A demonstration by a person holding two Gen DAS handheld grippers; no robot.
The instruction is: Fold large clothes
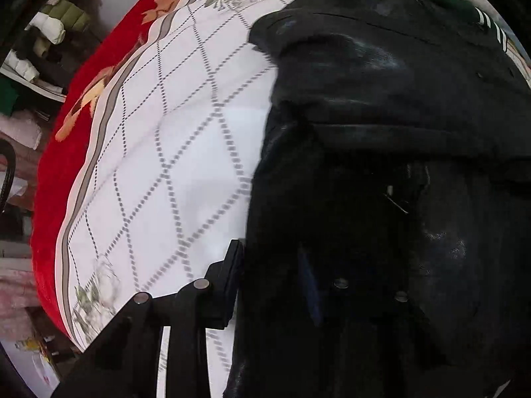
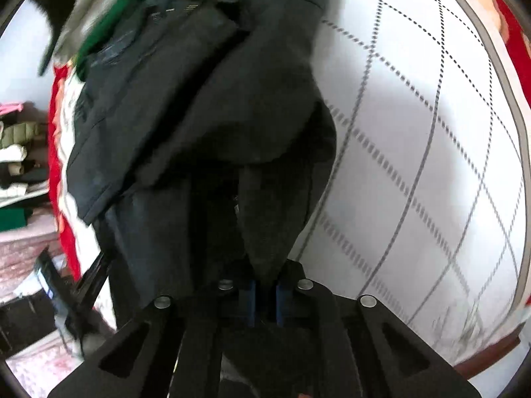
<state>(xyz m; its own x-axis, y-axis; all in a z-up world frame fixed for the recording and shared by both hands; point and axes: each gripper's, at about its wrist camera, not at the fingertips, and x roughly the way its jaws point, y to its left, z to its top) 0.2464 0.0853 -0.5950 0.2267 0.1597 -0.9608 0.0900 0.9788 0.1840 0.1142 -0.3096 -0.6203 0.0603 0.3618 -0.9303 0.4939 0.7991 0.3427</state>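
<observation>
A large dark jacket (image 1: 381, 116) hangs lifted over the white quilted bed (image 1: 172, 152). In the left wrist view it fills the right half and covers my left gripper (image 1: 275, 282); only the left finger (image 1: 229, 285) shows clearly, with fabric between the jaws. In the right wrist view the same jacket (image 2: 186, 106) hangs in front, and my right gripper (image 2: 265, 295) is shut on a fold of it between the blue pads (image 2: 250, 298).
The bed cover has a grey diamond pattern and a red floral border (image 1: 63, 152). Shelves with folded clothes (image 1: 49, 30) stand beyond the bed's edge. A green garment (image 2: 106, 23) lies at the far end of the bed (image 2: 431, 152).
</observation>
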